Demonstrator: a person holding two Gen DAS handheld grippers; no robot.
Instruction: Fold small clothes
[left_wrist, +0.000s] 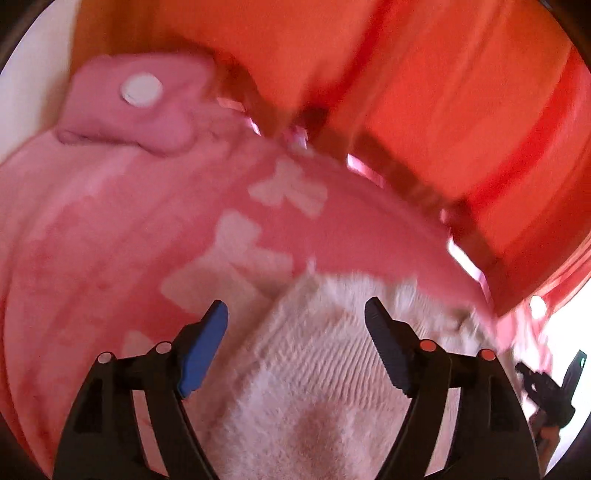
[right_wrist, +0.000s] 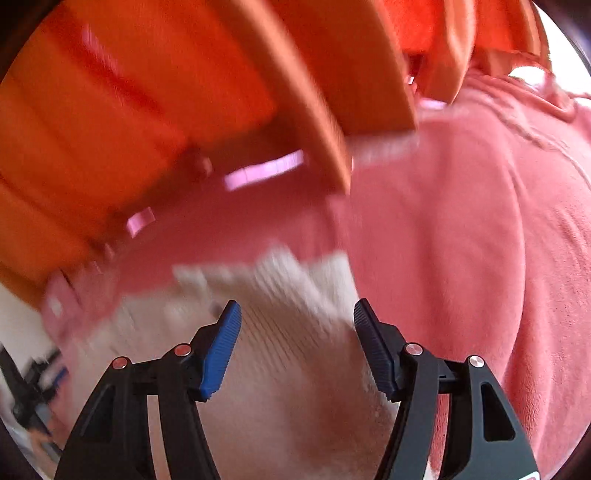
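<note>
two grippers hang over one white ribbed garment (left_wrist: 325, 354) that lies on a pink blanket (left_wrist: 110, 229). the left gripper (left_wrist: 295, 332) stands spread, its blue and black pads apart with the white cloth showing between them, not pinched. the right gripper (right_wrist: 297, 332) is spread too, above the same white garment (right_wrist: 291, 350), nothing clamped. both views are blurred. on the blanket, up and to the left in the left view, sits a folded pink piece (left_wrist: 136, 107) with a white round patch (left_wrist: 141, 89). behind the blanket rise orange wooden slats (right_wrist: 314, 85), close to the far edge of the cloth.
</note>
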